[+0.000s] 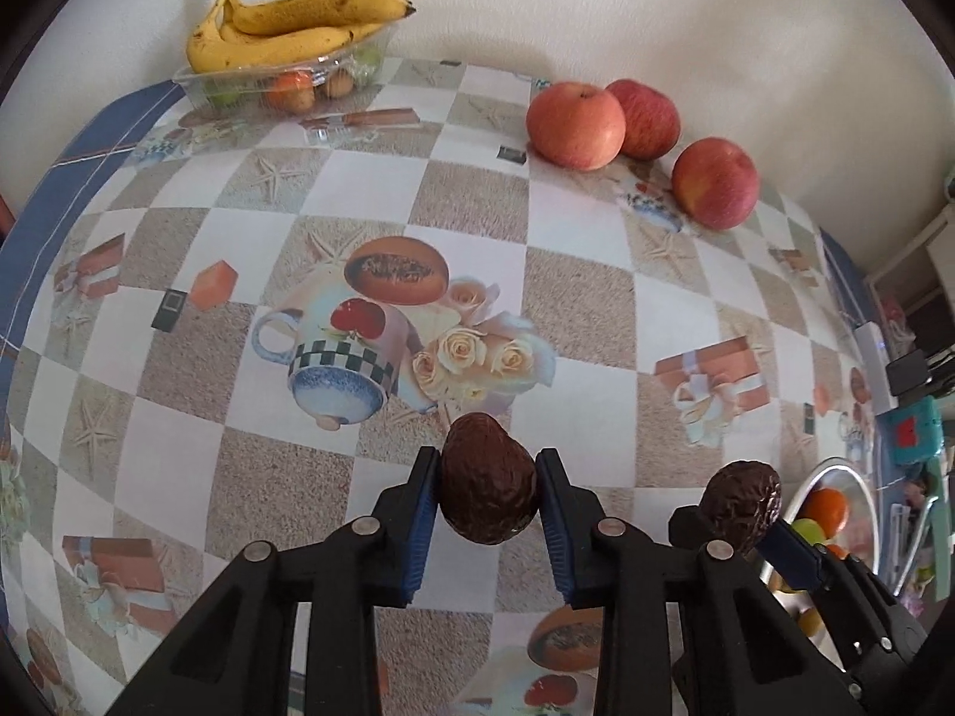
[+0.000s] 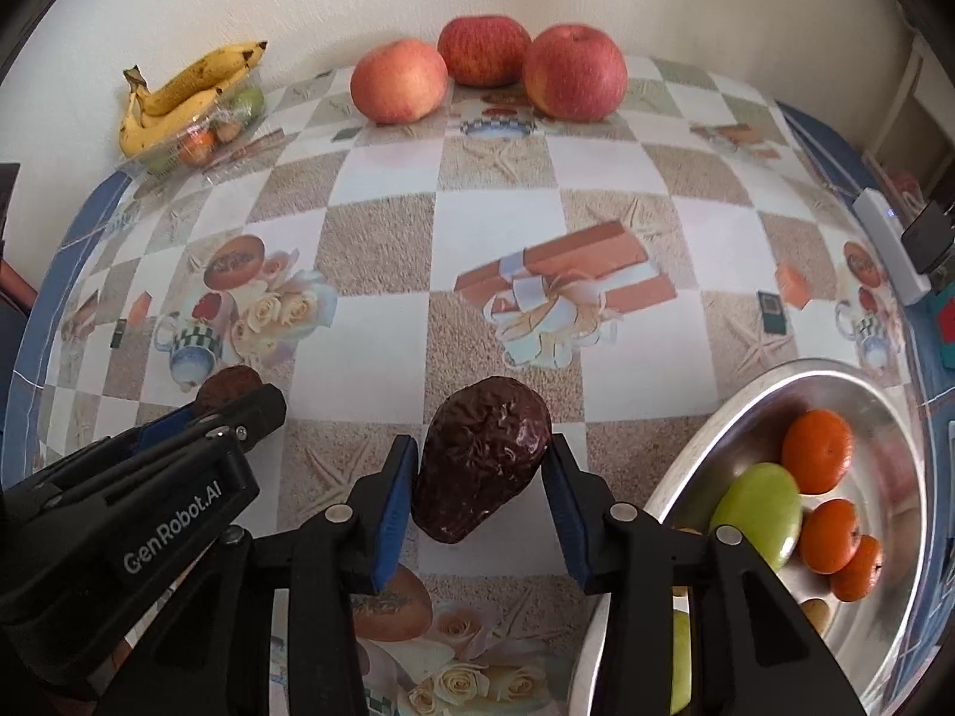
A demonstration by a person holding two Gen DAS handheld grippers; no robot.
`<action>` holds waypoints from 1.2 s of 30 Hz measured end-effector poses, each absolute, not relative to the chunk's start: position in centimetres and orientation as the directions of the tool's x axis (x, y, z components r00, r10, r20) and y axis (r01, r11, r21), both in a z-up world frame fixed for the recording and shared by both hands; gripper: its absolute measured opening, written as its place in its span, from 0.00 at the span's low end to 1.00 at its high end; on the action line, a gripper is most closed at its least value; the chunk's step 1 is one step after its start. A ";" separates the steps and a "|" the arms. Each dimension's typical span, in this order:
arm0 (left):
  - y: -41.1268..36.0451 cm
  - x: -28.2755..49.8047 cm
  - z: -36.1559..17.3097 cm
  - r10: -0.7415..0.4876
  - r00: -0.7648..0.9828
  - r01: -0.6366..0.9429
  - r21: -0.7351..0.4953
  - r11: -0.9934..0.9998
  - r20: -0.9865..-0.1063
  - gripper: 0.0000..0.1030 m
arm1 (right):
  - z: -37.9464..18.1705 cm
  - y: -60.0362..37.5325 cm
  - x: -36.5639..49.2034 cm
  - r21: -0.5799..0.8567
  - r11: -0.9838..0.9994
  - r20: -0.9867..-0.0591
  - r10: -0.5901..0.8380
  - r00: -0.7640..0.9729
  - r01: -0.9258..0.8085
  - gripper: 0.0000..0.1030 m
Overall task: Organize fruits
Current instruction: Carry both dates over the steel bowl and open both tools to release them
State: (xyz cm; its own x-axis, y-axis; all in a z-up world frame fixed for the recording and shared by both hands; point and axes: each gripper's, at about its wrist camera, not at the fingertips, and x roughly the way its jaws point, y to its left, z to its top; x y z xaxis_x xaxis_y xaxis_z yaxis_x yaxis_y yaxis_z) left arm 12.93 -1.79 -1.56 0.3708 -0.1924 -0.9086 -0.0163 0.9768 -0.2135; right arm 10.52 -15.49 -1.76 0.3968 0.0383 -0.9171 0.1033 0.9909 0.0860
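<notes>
My left gripper (image 1: 488, 492) is shut on a dark brown avocado (image 1: 486, 480) and holds it above the patterned tablecloth. My right gripper (image 2: 483, 477) is shut on a second dark avocado (image 2: 480, 456), which also shows in the left wrist view (image 1: 743, 507). The left gripper with its avocado (image 2: 230, 385) shows at the left of the right wrist view. Three red apples (image 2: 486, 68) sit at the far table edge by the wall. A metal bowl (image 2: 704, 465) at the right holds tangerines (image 2: 818, 450) and a green apple (image 2: 758, 513).
A clear plastic tray (image 1: 286, 80) with bananas (image 1: 286, 30) and small fruits stands at the far left against the wall. The table's blue border (image 2: 54, 274) marks its left edge. Clutter (image 2: 913, 244) lies beyond the right edge.
</notes>
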 end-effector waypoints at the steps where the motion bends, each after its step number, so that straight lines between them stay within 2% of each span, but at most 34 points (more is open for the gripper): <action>1: -1.7 12.8 -1.4 -0.202 0.369 -0.017 -0.224 0.974 -0.907 0.34 | -1.5 -15.5 10.4 0.090 0.991 -0.915 0.041 0.402 0.103 0.43; 18: -2.3 8.9 0.1 -0.285 0.354 -0.017 -0.311 0.950 -0.891 0.34 | 0.6 -16.0 7.2 0.069 0.992 -0.910 0.021 0.415 0.102 0.44; 29: -4.6 6.1 1.0 -0.334 0.343 0.046 -0.339 0.939 -0.878 0.33 | 1.8 -18.5 3.2 0.063 0.988 -0.900 -0.006 0.436 0.144 0.44; 36: -8.0 5.6 1.0 -0.404 0.314 0.130 -0.383 0.915 -0.859 0.33 | 1.8 -22.2 2.1 0.099 0.967 -0.904 -0.011 0.427 0.236 0.44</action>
State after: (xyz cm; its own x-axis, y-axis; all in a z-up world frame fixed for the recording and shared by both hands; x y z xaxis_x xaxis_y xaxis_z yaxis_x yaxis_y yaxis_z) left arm 5.63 -7.98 0.95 0.3141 -0.4040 -0.8592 0.1300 0.9147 -0.3826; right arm 2.08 -22.22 1.77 0.4266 -0.0110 -0.9044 0.2357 0.9667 0.0994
